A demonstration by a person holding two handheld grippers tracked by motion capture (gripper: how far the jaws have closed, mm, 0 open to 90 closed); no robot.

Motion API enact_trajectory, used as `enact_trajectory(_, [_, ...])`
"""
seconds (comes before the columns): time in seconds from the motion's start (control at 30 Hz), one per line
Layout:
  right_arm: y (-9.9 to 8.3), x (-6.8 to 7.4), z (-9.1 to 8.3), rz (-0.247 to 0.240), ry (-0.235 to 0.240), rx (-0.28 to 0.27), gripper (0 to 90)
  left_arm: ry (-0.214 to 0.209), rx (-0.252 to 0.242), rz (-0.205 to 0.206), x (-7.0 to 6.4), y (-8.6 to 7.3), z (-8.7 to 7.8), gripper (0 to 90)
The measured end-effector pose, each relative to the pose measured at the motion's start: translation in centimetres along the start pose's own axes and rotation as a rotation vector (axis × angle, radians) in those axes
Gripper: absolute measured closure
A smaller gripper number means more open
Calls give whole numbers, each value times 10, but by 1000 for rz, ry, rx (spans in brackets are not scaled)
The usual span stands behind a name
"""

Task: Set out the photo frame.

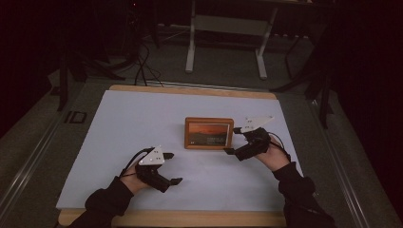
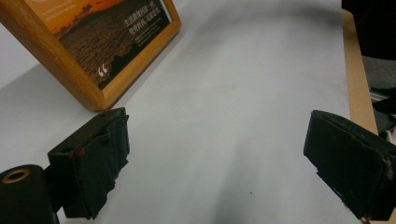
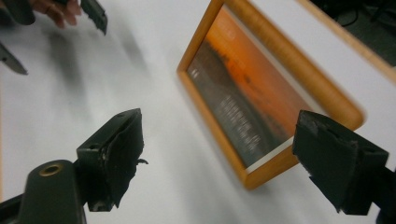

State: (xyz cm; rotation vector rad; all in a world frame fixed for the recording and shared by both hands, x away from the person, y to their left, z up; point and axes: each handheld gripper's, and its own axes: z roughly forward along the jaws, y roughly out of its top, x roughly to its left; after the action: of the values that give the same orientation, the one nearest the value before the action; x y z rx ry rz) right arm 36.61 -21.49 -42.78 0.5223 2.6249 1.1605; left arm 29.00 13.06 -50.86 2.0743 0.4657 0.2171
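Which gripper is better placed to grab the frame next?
Probably the right gripper: it sits open beside the frame, at its right edge. The left gripper, also open, is farther off on the bare table.

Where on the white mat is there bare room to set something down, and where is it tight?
The white mat is bare from its left edge to the wooden picture frame, and along the far edge behind the frame. Another bare patch lies between the left gripper and the right gripper. It is tight on the frame's right, where the right gripper hovers open.
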Motion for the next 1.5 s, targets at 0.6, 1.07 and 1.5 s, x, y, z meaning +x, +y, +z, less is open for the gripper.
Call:
enact_trajectory(0.6, [-48,36,18,65,3,-49,161,-2,4,5,-2,0,-1,74])
enact_trajectory(1.07, [-77,51,16,94,-20,-68,161,-9,15,10,-3,-1,1,74])
enact_trajectory(1.5, [-100,65,9,127,-62,-99,157,-18,17,19,-4,-2,2,74])
